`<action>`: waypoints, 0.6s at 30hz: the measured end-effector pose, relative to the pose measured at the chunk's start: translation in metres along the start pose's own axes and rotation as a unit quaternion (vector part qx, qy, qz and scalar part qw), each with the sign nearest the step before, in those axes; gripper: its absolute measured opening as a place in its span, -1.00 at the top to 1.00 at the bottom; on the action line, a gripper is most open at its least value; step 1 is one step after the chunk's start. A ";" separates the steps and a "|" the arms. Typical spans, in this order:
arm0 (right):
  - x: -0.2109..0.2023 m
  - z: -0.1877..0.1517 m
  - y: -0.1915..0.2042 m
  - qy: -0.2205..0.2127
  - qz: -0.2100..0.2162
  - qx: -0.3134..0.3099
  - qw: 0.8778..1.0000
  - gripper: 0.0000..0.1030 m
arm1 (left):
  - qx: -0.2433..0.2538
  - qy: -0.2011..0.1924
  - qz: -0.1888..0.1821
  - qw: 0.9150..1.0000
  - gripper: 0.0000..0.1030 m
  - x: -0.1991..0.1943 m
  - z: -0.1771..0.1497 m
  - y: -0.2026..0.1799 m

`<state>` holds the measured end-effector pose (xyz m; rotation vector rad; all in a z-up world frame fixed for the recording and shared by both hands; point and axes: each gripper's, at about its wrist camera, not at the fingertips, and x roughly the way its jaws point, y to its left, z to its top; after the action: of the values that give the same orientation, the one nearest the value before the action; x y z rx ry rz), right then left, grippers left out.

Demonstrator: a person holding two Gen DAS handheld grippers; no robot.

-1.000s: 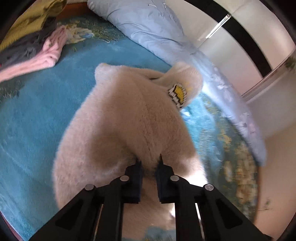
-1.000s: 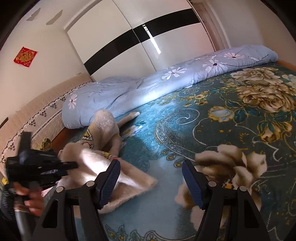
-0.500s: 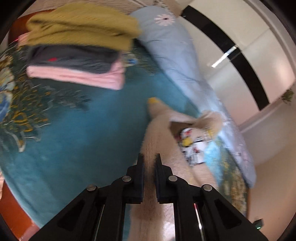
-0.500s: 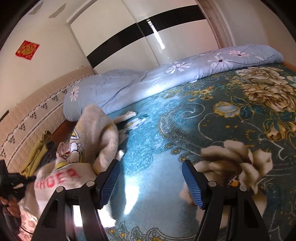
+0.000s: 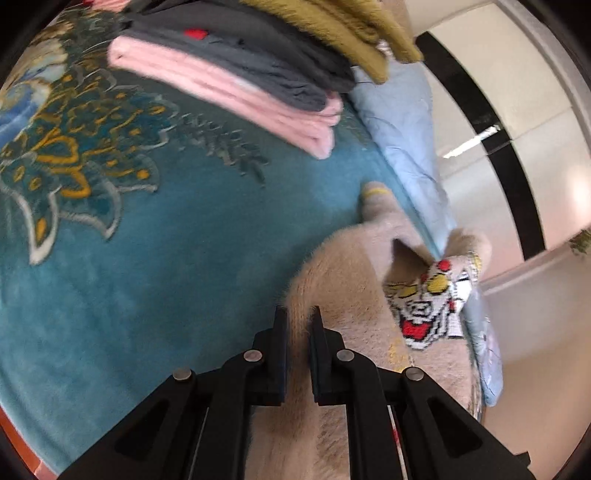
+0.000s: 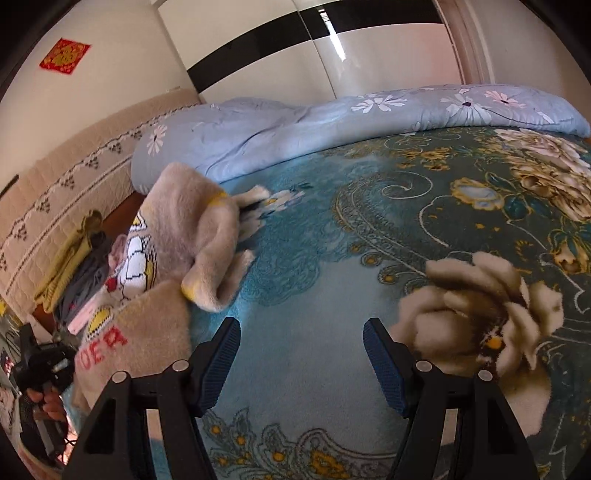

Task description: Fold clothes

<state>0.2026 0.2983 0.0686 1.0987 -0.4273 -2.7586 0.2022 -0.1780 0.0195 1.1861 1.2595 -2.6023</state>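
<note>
A beige fluffy sweater [image 5: 354, 295] with a tiger face patch [image 5: 428, 306] is bunched up and lifted off the teal flowered blanket [image 5: 147, 258]. My left gripper [image 5: 298, 332] is shut on a fold of the sweater. In the right wrist view the sweater [image 6: 184, 236] hangs at the left, with red letters showing, and the left gripper [image 6: 44, 365] holds it low at the left edge. My right gripper [image 6: 301, 347] is open and empty above the blanket [image 6: 332, 295], to the right of the sweater.
A stack of folded clothes, pink [image 5: 229, 92], grey [image 5: 251, 48] and olive [image 5: 332, 26], lies on the blanket near the headboard [image 6: 74, 166]. A light blue flowered quilt [image 6: 332, 125] is rolled along the far side. White wardrobe doors [image 6: 369, 48] stand behind.
My left gripper has pulled the sweater toward the stack of folded clothes, which now looms closer. The sweater has lifted and turned, showing its tiger patch and letters. My right gripper stays open.
</note>
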 end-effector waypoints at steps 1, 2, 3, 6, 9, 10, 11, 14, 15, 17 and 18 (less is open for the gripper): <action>0.002 0.000 0.003 0.004 0.003 -0.001 1.000 -0.41 | 0.004 -0.001 -0.007 1.000 0.82 0.001 0.000 -0.001; 0.004 0.001 0.007 0.009 0.007 -0.001 1.000 -0.41 | 0.007 -0.002 -0.017 1.000 0.82 0.000 0.001 -0.001; 0.006 0.003 0.012 0.013 0.013 -0.003 1.000 -0.41 | 0.008 -0.004 -0.034 0.999 0.82 -0.002 0.001 0.002; 0.020 0.012 0.036 0.023 0.011 -0.029 0.999 -0.41 | 0.001 0.005 -0.069 0.998 0.81 -0.004 0.002 0.014; 0.047 0.025 0.068 0.045 0.010 -0.057 0.997 -0.41 | -0.024 0.024 -0.102 0.994 0.81 0.001 0.004 0.030; 0.058 0.029 0.076 0.053 0.010 -0.059 0.997 -0.41 | -0.031 0.028 -0.108 0.993 0.81 0.002 0.005 0.032; 0.069 0.034 0.082 0.061 0.008 -0.059 0.996 -0.41 | -0.032 0.030 -0.112 0.993 0.81 0.003 0.005 0.032; 0.108 0.045 0.096 0.090 -0.027 -0.046 0.994 -0.41 | -0.019 0.034 -0.117 0.992 0.81 0.001 0.006 0.029; 0.117 0.048 0.098 0.095 -0.040 -0.043 0.994 -0.41 | -0.015 0.034 -0.117 0.992 0.81 0.000 0.006 0.027; 0.132 0.051 0.103 0.102 -0.061 -0.035 0.992 -0.40 | -0.015 0.037 -0.118 0.992 0.81 0.002 0.007 0.027; 0.135 0.052 0.104 0.104 -0.071 -0.032 0.992 -0.40 | -0.016 0.039 -0.119 0.992 0.81 0.003 0.007 0.027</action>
<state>0.0712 0.1785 0.0494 1.4328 -0.2417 -2.7146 0.2042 -0.2000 0.0023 1.2125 1.5410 -2.7065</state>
